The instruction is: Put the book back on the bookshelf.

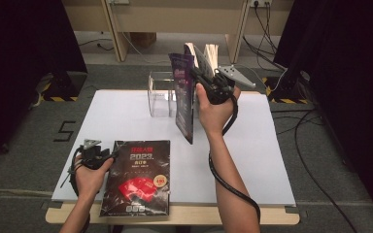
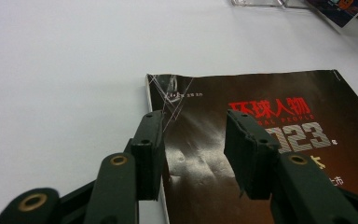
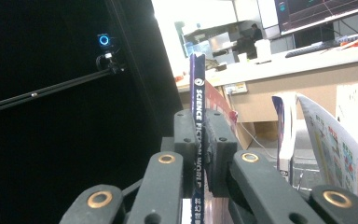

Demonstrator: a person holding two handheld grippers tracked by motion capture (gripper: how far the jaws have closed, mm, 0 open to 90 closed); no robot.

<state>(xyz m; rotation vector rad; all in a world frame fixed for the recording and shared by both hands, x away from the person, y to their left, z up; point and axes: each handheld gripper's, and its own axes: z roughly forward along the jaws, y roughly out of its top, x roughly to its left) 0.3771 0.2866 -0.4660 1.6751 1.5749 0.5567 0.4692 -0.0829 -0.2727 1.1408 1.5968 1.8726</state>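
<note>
A black magazine (image 1: 136, 177) with red lettering lies flat at the table's front left; its upper left corner (image 2: 261, 116) fills much of the left gripper view. My left gripper (image 1: 108, 155) (image 2: 193, 149) rests at that magazine's left edge, open, with one jaw beside the spine and one over the cover. My right gripper (image 1: 205, 77) (image 3: 200, 126) is raised over the table's back middle, shut on the spine of a purple magazine (image 1: 184, 97) (image 3: 197, 93), which hangs upright. A clear acrylic holder (image 1: 161, 94) stands just left of it.
More magazines (image 1: 205, 54) (image 3: 326, 140) stand upright behind the held one. The white table top (image 1: 262, 155) is bare at the right. Cables trail from both grippers. Beyond the table are a wooden desk frame (image 1: 175, 19) and black curtains.
</note>
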